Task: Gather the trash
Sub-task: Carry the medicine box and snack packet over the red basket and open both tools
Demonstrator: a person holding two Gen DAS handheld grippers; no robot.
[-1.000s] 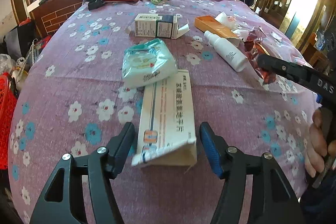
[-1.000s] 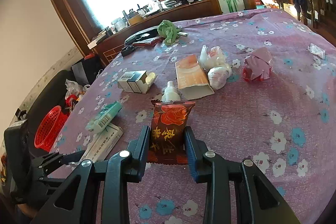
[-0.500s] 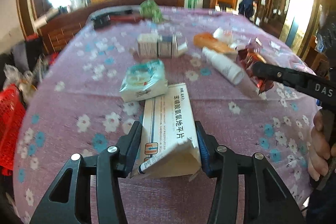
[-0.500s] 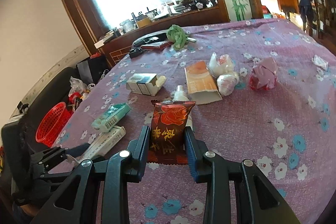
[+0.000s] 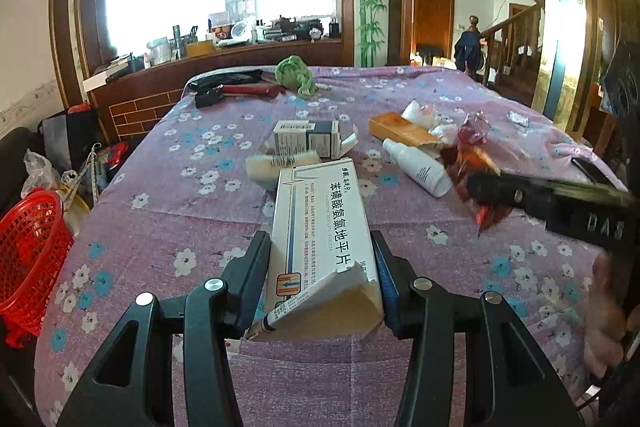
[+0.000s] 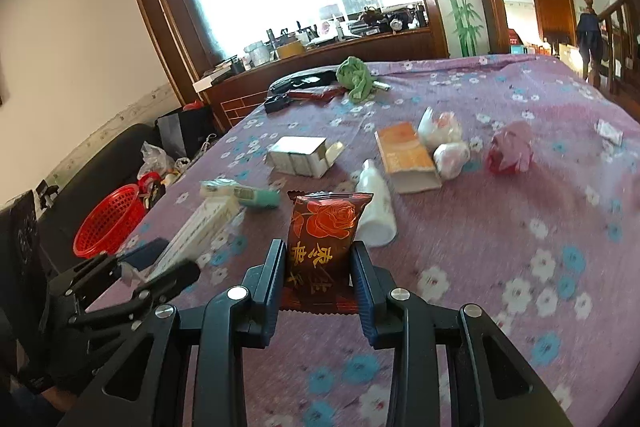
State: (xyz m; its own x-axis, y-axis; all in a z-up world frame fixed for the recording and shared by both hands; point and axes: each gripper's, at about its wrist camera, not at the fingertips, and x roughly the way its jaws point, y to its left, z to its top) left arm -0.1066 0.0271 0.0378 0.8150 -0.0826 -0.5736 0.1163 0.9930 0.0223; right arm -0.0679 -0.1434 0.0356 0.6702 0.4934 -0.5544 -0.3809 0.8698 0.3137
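Left gripper [image 5: 320, 267]: both black fingers pressed against the sides of a long white cardboard medicine box with blue print [image 5: 324, 227], its torn flap end nearest the camera. Box grasped and lifted off the purple flower-print tablecloth [image 5: 192, 211].

Right gripper [image 6: 320, 279]: clamped on a dark red foil snack packet with a rose print [image 6: 322, 239], held upright between the pads. In the left view this packet shows blurred at 3 o'clock.

Outward from the left gripper, 12 o'clock: a flat white-and-teal tissue pack [image 5: 280, 163], then an open white and dark-blue carton [image 5: 310, 139]. At 1 o'clock: a white plastic bottle lying on its side [image 5: 416, 167], just beside an orange flat box [image 5: 400, 129] and crumpled white wrappers [image 5: 420, 111]. Far 12 o'clock: a green crumpled cloth [image 5: 294, 73] near the table edge.

At 9 o'clock, off the table and lower: a red plastic mesh basket [image 5: 28, 251].

Right view, 2 o'clock: a crumpled pink and red wrapper [image 6: 510, 151], apart from the others.
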